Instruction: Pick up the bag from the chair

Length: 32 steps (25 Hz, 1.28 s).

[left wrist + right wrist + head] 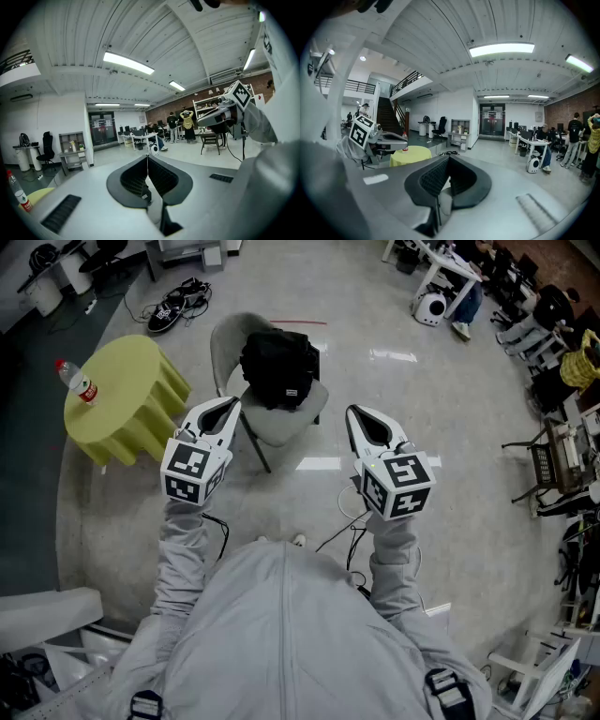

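Observation:
A black bag [277, 367] lies on the seat of a grey chair [281, 427] in the head view, ahead of both grippers. My left gripper [232, 404] is held in the air just left of the chair's front, its jaws shut with nothing between them. My right gripper [352, 412] hovers to the right of the chair, also shut and empty. Both gripper views look level across the room, so neither shows the bag or the chair. The left gripper [147, 158] view shows the right gripper's marker cube [240, 94]. The right gripper [449, 158] view shows the left one's cube [360, 132].
A round table with a yellow cloth [127, 404] stands left of the chair, a water bottle [77, 381] on it. Shoes [173, 310] lie on the floor behind. Cables [352, 521] trail by my feet. Chairs and desks [553, 456] crowd the right side. People [187, 125] stand far off.

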{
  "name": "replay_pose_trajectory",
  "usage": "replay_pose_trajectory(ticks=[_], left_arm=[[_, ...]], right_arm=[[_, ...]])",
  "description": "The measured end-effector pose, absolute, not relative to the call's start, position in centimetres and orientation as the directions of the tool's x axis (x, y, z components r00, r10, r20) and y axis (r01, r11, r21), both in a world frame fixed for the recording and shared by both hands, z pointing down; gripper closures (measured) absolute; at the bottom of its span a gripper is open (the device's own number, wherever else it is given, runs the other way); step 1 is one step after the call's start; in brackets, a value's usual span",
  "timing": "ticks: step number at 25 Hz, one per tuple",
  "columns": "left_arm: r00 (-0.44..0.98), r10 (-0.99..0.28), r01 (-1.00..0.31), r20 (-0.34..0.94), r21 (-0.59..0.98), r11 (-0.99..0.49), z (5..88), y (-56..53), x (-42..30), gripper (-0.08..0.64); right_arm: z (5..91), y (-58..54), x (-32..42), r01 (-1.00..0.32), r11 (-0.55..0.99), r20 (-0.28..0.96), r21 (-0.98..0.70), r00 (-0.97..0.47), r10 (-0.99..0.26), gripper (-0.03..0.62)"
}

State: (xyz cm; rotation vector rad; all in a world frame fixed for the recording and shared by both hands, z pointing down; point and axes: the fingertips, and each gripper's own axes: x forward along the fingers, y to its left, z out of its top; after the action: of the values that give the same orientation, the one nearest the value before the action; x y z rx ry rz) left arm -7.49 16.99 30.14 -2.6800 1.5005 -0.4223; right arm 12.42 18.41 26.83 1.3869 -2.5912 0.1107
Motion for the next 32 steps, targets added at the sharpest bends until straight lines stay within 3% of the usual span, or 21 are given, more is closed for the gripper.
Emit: replay_pose_trajectory(ticks=[20, 32], left_arm=[[0.427, -0.859, -0.862, 0.282, -0.161, -0.481, 33.2, 14.6, -5.1, 0.552], [0.449, -0.847, -0.853, 0.284, -0.146, -0.501, 34.4, 1.9, -7.3, 0.552]], right_arm=[[30.0, 13.7, 15.4, -0.796, 0.605, 0.243, -0.021, -0.591, -0.769, 0.581], [30.7, 2.2, 13.6, -0.822, 0.570, 0.265, -0.017, -0.553, -0.790, 0.581]])
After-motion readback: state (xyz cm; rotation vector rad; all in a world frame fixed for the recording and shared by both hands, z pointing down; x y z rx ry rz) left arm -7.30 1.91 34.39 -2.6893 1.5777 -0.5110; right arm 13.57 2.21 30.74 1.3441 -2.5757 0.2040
